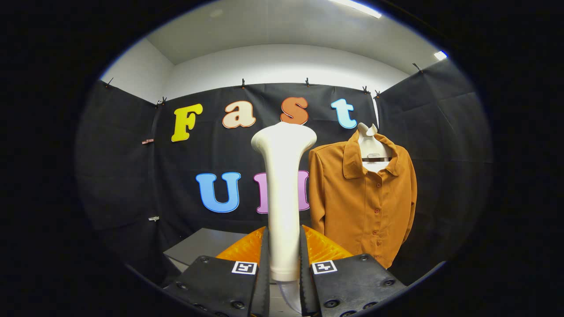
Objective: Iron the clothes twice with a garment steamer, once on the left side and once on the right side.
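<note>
Had the gripper (pixel 284 264) clamped tight on the garment steamer (pixel 283 193), both fingers (pixel 220 281) pressed flat against the lower part of its cream handle, one on each side. Held upright, pretty much dead vertical, with the wide head flaring out up top, well above the fingertips. Pointed level and straight ahead, no obvious tilt either way. Can't tell whether the steamer head faced toward or away from anything, just looked like a smooth rounded back from here.

Off to the right of the steamer and beyond it, hung a rust-orange button-up shirt (pixel 363 198) on a white hanger (pixel 371 147), collar open, sleeves dangling down the sides, front facing this way. Well apart from the steamer head, not touching. Left sleeve edge sat just beside the handle in the view, but further back.

Low down to the left of the steamer, behind the fingers, a grey tabletop (pixel 198 248).
</note>
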A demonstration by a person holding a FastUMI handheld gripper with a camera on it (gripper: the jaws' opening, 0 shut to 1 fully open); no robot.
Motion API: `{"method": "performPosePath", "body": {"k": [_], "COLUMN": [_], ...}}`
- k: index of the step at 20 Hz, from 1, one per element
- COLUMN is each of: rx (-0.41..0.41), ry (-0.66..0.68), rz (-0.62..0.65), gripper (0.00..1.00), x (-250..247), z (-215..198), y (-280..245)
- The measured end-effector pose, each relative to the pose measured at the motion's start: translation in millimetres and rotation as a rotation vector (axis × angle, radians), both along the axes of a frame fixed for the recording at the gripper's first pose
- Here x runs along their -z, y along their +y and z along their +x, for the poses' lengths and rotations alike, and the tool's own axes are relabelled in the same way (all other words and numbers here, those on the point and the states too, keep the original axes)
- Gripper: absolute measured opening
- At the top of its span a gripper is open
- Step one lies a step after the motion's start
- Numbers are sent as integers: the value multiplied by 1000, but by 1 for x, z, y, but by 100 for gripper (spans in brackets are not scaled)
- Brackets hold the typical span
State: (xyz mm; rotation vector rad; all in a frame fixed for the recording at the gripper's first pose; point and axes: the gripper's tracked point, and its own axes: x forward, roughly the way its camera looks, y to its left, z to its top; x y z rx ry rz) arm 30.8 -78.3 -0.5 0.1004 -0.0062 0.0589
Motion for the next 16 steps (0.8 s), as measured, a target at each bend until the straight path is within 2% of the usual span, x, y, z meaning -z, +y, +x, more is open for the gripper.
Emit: {"method": "performPosePath", "body": {"k": [16], "rx": [5], "ry": [-6], "rz": [-4], "gripper": [30], "x": [-9], "z": [3], "y": [0]}}
